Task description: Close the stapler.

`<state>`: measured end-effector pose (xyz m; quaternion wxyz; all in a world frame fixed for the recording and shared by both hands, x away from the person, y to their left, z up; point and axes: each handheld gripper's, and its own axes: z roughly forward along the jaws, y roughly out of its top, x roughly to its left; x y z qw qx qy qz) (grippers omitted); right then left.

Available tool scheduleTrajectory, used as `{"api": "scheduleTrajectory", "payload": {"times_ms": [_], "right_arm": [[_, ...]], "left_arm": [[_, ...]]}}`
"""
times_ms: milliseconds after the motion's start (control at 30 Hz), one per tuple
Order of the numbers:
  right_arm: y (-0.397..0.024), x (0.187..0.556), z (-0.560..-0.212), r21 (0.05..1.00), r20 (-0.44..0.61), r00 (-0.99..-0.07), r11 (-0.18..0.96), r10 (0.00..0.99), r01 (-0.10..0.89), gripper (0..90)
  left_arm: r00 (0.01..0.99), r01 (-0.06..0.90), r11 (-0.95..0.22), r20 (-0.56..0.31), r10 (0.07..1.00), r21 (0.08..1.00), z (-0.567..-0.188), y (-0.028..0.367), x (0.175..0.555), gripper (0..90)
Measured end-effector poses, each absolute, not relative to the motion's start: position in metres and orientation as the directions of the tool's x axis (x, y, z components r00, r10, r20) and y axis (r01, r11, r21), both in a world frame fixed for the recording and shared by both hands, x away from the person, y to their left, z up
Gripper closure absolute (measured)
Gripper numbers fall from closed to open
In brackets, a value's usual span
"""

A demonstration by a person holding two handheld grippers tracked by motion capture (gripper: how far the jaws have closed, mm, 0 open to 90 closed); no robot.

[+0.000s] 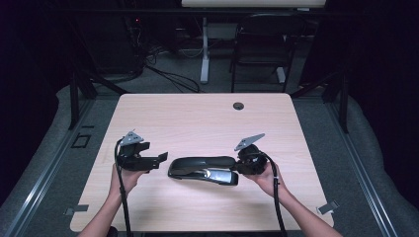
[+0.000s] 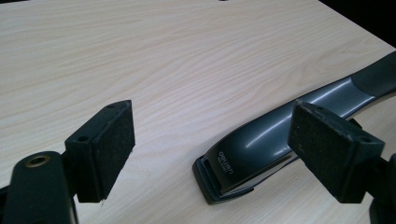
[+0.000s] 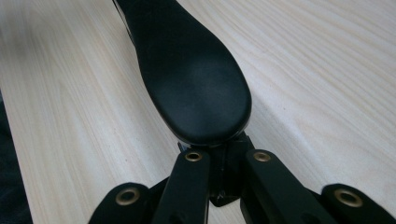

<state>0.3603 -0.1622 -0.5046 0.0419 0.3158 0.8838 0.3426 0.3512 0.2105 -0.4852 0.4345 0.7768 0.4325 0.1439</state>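
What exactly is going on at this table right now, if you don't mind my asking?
A person is working on a large black stapler that lies on the wooden table, with a hand-held gripper in each hand. The right gripper is closed at the stapler's rear end, under the handle's rounded tip; whether it actually pinches the stapler cannot be seen. The left gripper is open, its pads clear of the stapler, just off its front end.
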Motion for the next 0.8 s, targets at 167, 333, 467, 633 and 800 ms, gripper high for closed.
{"api": "scheduleTrajectory", "payload": {"times_ms": [167, 333, 467, 633, 800], "right_arm": [[-0.164, 0.363, -0.51, 0.618, 0.147, -0.793, 0.571, 0.592, 0.541, 90.0], [-0.164, 0.366, -0.513, 0.606, 0.142, -0.791, 0.579, 0.596, 0.545, 90.0], [-0.164, 0.367, -0.513, 0.605, 0.13, -0.787, 0.581, 0.602, 0.545, 90.0], [-0.164, 0.37, -0.517, 0.592, 0.128, -0.785, 0.588, 0.606, 0.551, 90.0], [-0.163, 0.373, -0.518, 0.591, 0.112, -0.778, 0.588, 0.618, 0.552, 90.0]], "left_arm": [[0.588, 0.548, -0.257, -0.148, 0.795, 0.796, -0.485, 0.21, 0.351, 15.2], [0.586, 0.549, -0.256, -0.148, 0.797, 0.795, -0.485, 0.21, 0.351, 15.2], [0.584, 0.548, -0.256, -0.145, 0.799, 0.796, -0.486, 0.209, 0.351, 15.2], [0.588, 0.553, -0.262, -0.148, 0.795, 0.791, -0.487, 0.208, 0.352, 15.2], [0.592, 0.554, -0.262, -0.152, 0.792, 0.79, -0.487, 0.208, 0.352, 15.0]]}}
